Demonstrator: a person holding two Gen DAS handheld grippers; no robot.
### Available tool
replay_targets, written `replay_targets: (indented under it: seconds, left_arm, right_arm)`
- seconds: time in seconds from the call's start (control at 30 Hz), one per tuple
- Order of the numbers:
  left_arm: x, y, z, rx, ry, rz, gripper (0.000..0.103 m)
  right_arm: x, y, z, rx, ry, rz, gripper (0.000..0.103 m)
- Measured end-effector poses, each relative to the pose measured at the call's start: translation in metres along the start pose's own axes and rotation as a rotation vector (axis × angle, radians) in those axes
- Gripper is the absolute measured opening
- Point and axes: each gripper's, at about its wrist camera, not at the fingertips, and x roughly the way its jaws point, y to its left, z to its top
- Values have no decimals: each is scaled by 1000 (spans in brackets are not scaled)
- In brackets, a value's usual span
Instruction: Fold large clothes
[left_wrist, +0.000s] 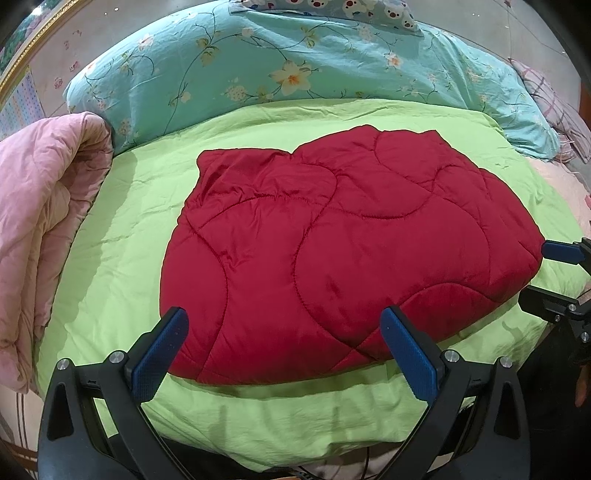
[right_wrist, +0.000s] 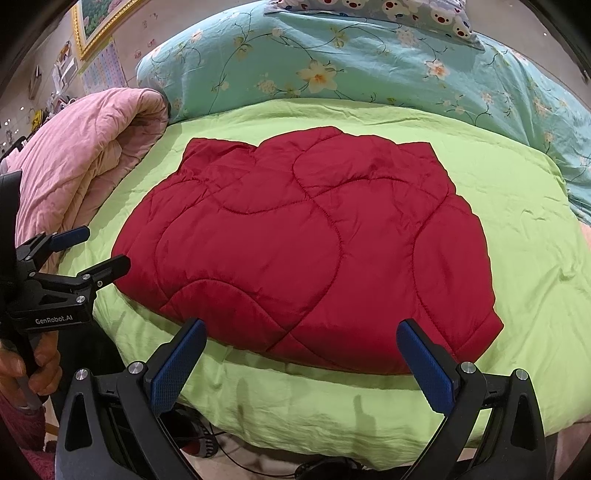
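I am looking along both tools at a red quilted jacket that is lying folded into a compact bundle on a lime green sheet covering the bed. The left hand-held gripper is hovering at the near edge of the bundle with its blue-padded fingers spread wide, one on either side of the near left part of the jacket, and they are pinching nothing. The right hand-held gripper is doing the same over the near right part, its fingers spread and empty above the near hem. In the right wrist view I am also seeing the left tool from the side at the left edge, with a person's hand wrapping its handle, and its jaws are standing apart there too. In the left wrist view the right tool's fingertips are poking in at the right edge, just beside the jacket's right corner. A folded pink quilt is sitting on the left side of the bed, apart from the jacket. At the far side a turquoise floral duvet is lying bunched along the head of the bed, with a bear-print pillow behind it. A gold picture frame is hanging on the far left wall.
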Motion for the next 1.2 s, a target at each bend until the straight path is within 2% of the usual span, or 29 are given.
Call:
replay_targets:
  seconds: [1.2]
  left_arm:
    - [2, 3, -1, -18, 0, -7, 103]
  right_arm:
    - [-2, 3, 4, -8, -5, 3, 103]
